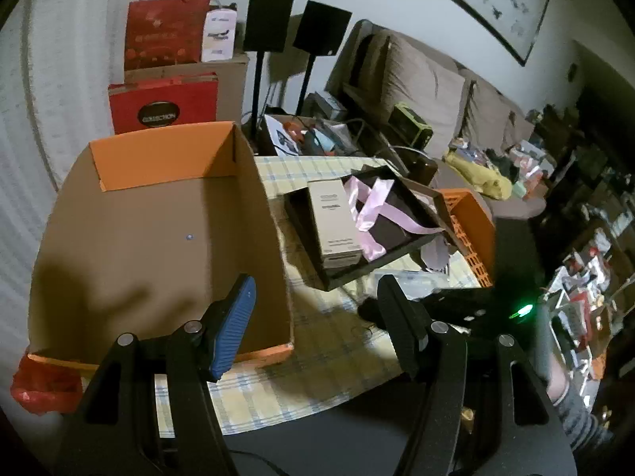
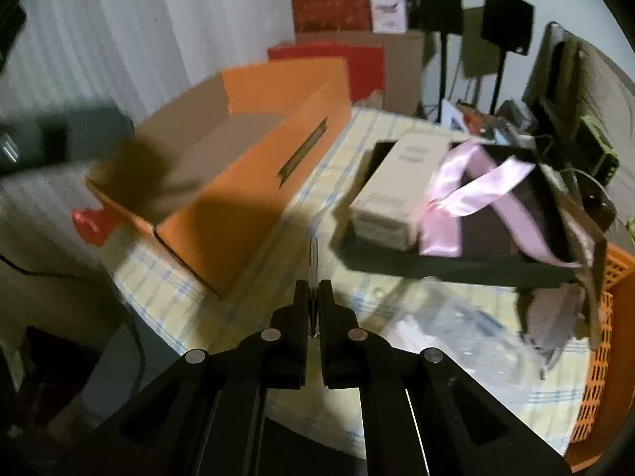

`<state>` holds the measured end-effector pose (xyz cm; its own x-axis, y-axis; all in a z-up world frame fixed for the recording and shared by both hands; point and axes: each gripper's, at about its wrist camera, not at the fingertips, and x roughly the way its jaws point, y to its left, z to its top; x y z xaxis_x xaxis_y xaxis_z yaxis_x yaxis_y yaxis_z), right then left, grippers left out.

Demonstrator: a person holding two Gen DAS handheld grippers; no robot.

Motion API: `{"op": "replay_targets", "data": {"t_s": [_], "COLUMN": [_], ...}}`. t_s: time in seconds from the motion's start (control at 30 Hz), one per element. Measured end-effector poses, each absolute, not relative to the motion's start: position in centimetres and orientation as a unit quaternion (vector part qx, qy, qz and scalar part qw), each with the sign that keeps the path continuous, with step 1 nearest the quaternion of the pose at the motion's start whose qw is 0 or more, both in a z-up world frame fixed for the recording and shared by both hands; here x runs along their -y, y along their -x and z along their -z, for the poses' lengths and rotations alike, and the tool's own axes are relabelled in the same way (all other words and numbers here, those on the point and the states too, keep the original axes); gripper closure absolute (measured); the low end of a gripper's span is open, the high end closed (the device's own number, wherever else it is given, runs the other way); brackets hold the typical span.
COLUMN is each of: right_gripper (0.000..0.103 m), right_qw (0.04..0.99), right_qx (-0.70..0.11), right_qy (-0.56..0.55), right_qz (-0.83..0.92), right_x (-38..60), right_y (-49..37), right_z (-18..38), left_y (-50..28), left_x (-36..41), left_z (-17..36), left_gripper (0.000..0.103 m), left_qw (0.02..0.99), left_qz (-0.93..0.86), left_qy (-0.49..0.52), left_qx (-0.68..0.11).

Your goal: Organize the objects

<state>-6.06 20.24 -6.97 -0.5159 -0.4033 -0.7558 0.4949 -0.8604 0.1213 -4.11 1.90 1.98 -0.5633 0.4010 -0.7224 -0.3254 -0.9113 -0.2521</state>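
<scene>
Two grippers are mine here, and the right gripper (image 2: 313,291) is clenched on a thin silvery pen-like rod (image 2: 313,261), pinched between its black pads, the shaft sticking forward past the tips over the checked yellow tablecloth (image 2: 254,261). I judge the rod light, stiff and slick; such a narrow round thing could swivel or slip in the pads, so a hold nearer its middle would be steadier than near one end, where I seem to have it. The picture is smeared, so I cannot tell whether it is a pen at all, or which end is forward.

My left gripper (image 1: 313,293) stands released, nothing between its blue ribbed finger (image 1: 234,333) and the black one, hanging above the near wall of the big orange cardboard box (image 1: 166,158), whose brown floor looks bare apart from a small blue dot.

Just beyond, the flat dark tray-like box (image 1: 337,273) holds a pale beige carton (image 1: 333,222) and a loose pink satin ribbon (image 1: 373,206). The carton should handle rigid and light, best taken across its narrow sides; the ribbon is limp and would slide.

Beside that tray an orange perforated plastic crate (image 1: 472,230) is half covered, its contents hidden. Something clear and crinkled, perhaps plastic wrap (image 2: 448,325), lies on the cloth, too blurred to name. Farther off, red gift bags (image 1: 166,31) and two black speakers (image 1: 293,23) stand by the wall.
</scene>
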Motion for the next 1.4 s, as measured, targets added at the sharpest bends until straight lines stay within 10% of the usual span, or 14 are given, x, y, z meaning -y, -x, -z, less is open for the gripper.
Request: {"op": "replay_targets", "data": {"t_s": [0.63,1.4], "right_gripper": [0.100,0.100], "right_qw": [0.167,0.126], "right_qx": [0.037,0.080], "right_qy": [-0.365,-0.374], "right_qz": [0.915,0.915], "right_x": [-32.5,-37.8], "right_y": [2.0,-0.2], "right_z": [0.8,2.4], "left_y": [4.0,7.7], "left_x": [-11.9,-18.8], "left_z": [2.3,7.8], "left_gripper": [0.021,0.021], "left_qw": [0.273,0.251], "left_qz": [-0.840,-0.830], "left_qy": [0.470,0.492], "left_qx": [0.000,-0.070]}}
